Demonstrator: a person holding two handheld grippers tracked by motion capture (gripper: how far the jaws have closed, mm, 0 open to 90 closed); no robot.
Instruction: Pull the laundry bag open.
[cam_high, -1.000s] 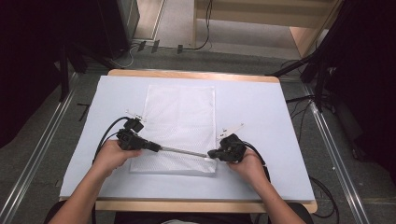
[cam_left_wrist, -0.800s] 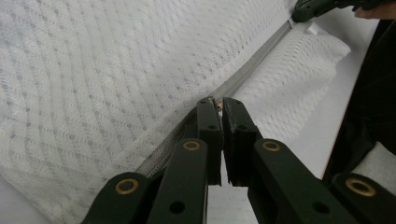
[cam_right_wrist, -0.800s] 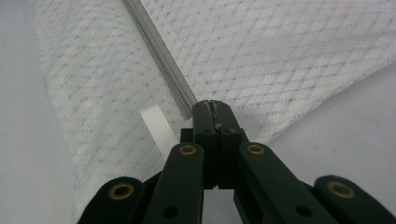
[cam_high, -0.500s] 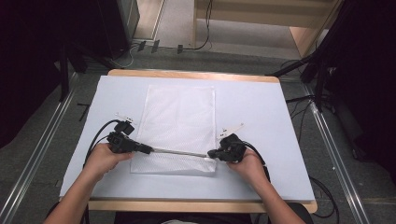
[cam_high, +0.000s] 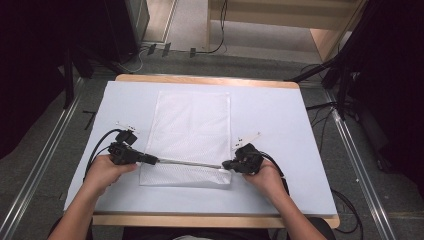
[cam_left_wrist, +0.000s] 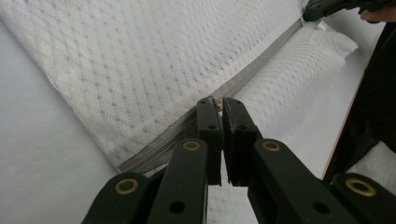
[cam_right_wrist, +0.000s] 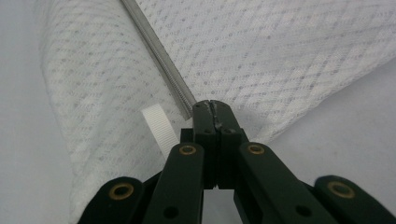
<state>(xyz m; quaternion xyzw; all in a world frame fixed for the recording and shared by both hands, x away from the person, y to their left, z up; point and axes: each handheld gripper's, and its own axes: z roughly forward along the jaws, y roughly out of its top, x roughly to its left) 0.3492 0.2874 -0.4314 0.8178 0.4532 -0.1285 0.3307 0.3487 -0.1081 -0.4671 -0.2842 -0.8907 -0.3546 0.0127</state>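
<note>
1. I see a white mesh bag (cam_high: 192, 135) lying flat at the worktop (cam_high: 295, 130) centre, its grey zipper (cam_high: 187, 162) running near the front edge.
2. Left gripper (cam_left_wrist: 215, 103) is clenched on the zipper pull.
3. Right gripper (cam_right_wrist: 211, 106) pinches the zipper's end.

Both forearms enter from the lower edge of the high view, left gripper (cam_high: 150, 160) at lower left and right gripper (cam_high: 226, 164) right of centre, tips facing inward, jaws of each closed
</note>
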